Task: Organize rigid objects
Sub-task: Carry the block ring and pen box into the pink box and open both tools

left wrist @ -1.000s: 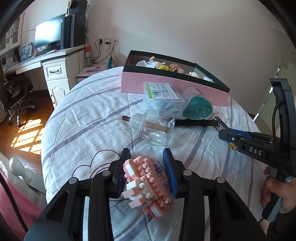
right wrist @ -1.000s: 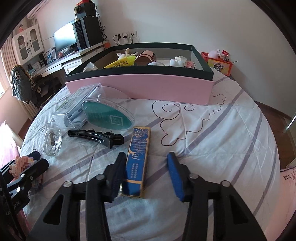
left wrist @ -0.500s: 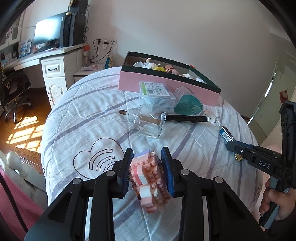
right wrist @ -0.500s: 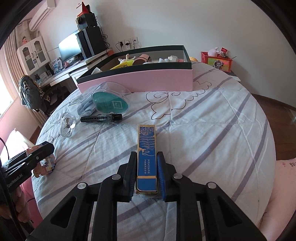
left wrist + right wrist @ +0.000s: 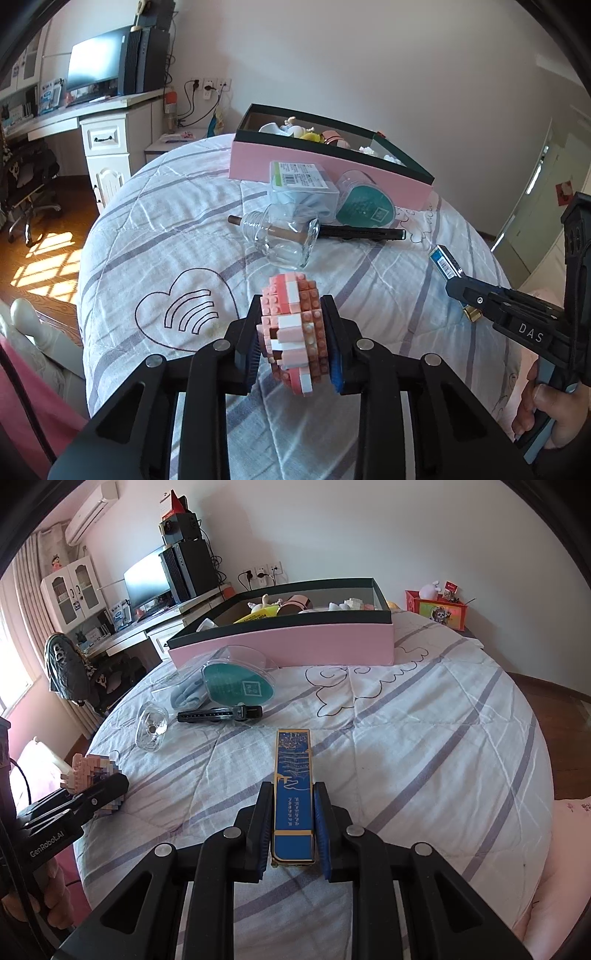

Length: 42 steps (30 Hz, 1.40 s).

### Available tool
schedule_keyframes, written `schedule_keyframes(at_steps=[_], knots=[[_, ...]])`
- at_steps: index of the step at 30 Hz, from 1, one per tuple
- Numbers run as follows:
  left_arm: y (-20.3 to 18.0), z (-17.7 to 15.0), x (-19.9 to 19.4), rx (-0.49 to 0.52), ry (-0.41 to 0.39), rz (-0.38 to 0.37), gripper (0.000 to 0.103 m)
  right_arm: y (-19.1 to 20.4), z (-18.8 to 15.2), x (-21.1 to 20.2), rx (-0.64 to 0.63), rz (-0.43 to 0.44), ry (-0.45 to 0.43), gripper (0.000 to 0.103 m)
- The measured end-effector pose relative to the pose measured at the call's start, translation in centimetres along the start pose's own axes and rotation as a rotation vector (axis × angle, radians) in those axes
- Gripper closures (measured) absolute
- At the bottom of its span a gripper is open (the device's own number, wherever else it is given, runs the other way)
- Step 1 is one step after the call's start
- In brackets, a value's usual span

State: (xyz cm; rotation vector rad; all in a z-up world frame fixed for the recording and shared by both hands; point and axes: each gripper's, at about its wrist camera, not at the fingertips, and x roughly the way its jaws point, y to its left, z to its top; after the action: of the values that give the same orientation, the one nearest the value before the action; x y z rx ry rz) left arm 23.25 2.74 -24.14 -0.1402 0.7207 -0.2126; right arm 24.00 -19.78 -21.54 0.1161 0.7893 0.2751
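Observation:
My left gripper is shut on a pink brick-built model and holds it above the bedspread; it also shows in the right wrist view. My right gripper is shut on a long blue box with gold print, lifted off the bed; the box end shows in the left wrist view. A pink storage box with a dark green rim stands at the far side of the bed and holds several small items.
On the striped bedspread lie a clear glass bottle, a black hair clip, a round teal-lidded case and a clear packet. A white desk with a monitor stands beyond the bed.
Both grippers closed on their objects: the left took hold of the brick model, the right of the blue box. Both have since lifted and drawn back from the pink box.

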Motion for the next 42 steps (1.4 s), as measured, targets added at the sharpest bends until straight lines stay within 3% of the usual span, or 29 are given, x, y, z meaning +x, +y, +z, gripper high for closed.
schedule_keyframes(at_steps=[9,14,17,24,35,42], knots=[[-3.4,0.7,-2.4,0.089,-0.07,0.008,0.076,1.3,0.6,-3.3,-0.025,0.019,-0.094,0.082],[-6.5,2.9,-6.3,0.139,-0.195,0.019,0.076,2.0,1.0,-6.0,-0.037,0.018,-0.165,0.082],[-8.4,4.2,-9.0,0.169,-0.274,0.055,0.076,3.0,1.6,-8.6,-0.053,0.008,-0.24,0.082],[-11.0,5.8,-15.0,0.203,-0.426,0.054,0.076,5.1,2.8,-15.5,-0.095,-0.05,-0.419,0.082],[-11.9,6.3,-19.9,0.221,-0.533,0.088,0.076,8.0,3.0,-20.7,-0.153,-0.076,-0.533,0.082],[-11.2,6.5,-20.0,0.221,-0.532,0.1,0.076,8.9,3.1,-21.2,-0.172,-0.061,-0.547,0.082]])
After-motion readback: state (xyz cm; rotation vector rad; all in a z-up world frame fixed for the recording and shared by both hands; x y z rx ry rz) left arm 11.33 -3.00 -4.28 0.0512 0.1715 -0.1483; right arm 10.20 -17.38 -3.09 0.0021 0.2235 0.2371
